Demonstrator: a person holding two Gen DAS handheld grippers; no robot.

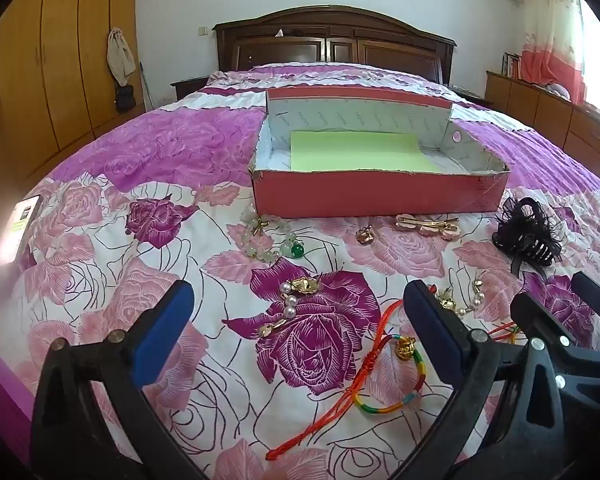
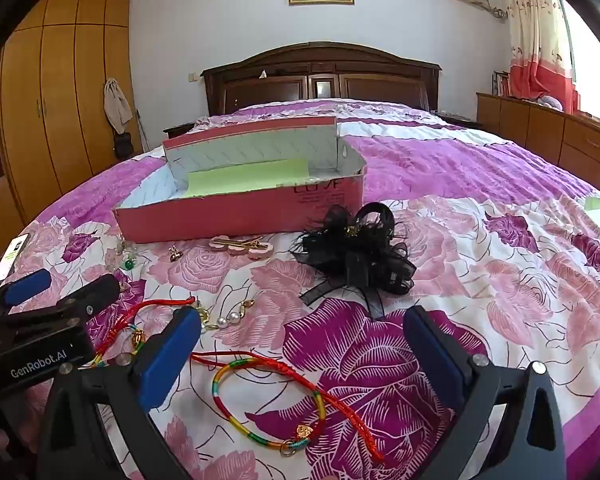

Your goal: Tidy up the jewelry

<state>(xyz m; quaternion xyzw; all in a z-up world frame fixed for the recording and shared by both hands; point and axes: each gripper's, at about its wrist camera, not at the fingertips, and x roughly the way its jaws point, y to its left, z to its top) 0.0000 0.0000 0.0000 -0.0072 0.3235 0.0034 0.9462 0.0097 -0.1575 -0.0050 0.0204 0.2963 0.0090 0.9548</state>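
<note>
A floral bedspread (image 1: 100, 184) carries an open pink cardboard box (image 1: 376, 196) lined with green paper (image 1: 356, 150), apparently the destination, with jewelry loose in front of it: a black feathered hair claw (image 2: 356, 256), a pale bead bracelet (image 1: 266, 236), pearl earrings (image 1: 290, 304) and a rainbow cord bracelet (image 2: 272, 404). Both the left gripper (image 1: 296, 332) and right gripper (image 2: 300, 354) hover wide open and empty, each straddling a cord bracelet, seemingly ready to pick one up.

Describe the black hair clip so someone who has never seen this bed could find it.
Start at the pink box on the bed. Off its right front corner lies the black hair clip: the only black piece, frilly with mesh ribbon, bulkier than the jewelry around it.
</note>
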